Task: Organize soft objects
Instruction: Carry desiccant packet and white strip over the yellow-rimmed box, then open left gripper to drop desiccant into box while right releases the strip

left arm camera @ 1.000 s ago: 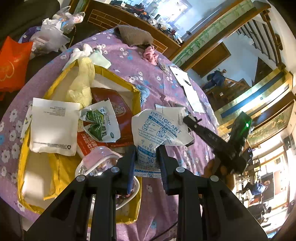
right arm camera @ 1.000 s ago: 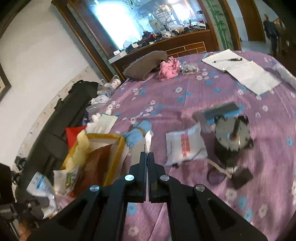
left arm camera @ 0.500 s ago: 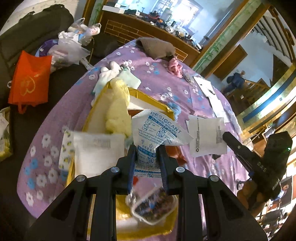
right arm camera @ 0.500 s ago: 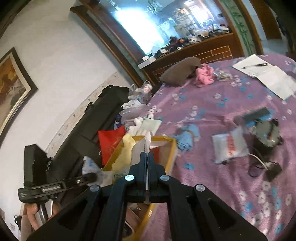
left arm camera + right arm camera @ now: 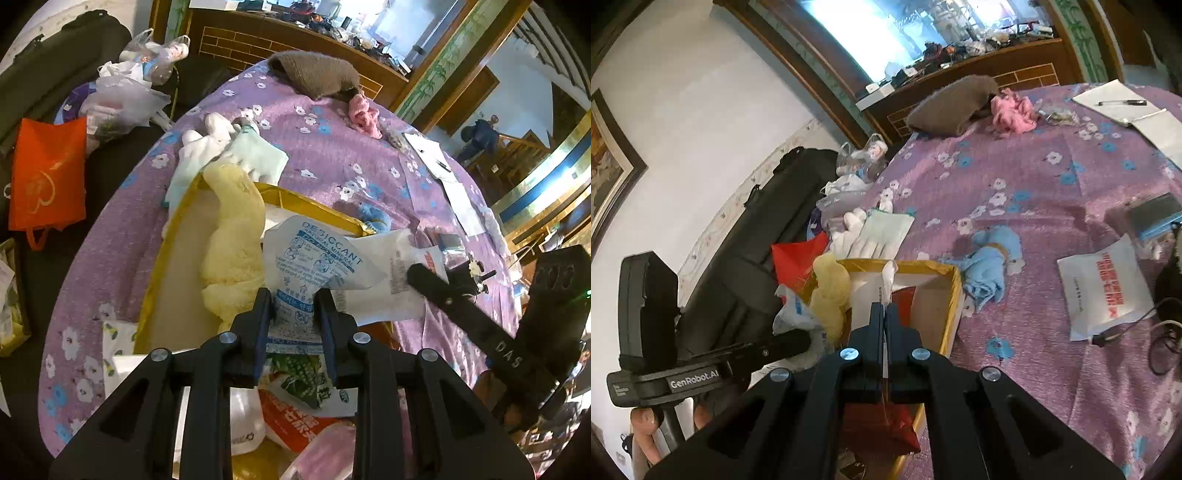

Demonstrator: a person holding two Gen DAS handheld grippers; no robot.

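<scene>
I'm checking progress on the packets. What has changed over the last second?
The left gripper carried the desiccant packet from the table side to over the yellow box; its jaws have just been opening, packet still between them. The right gripper swung over the box too, still shut on a thin white packet. The box's contents stayed put.

A purple flowered cloth (image 5: 1034, 177) covers the round table. At its far edge lie paper sheets (image 5: 1115, 105) with 1 pen (image 5: 1122, 103) on top. A wooden sideboard (image 5: 979, 70) stands behind, cluttered along its top. Off the table's side, a black case (image 5: 746, 258) leans by the white wall, with an orange bag (image 5: 46, 177) and plastic bags (image 5: 122, 99) near it. A framed picture (image 5: 609, 166) hangs on that wall.
</scene>
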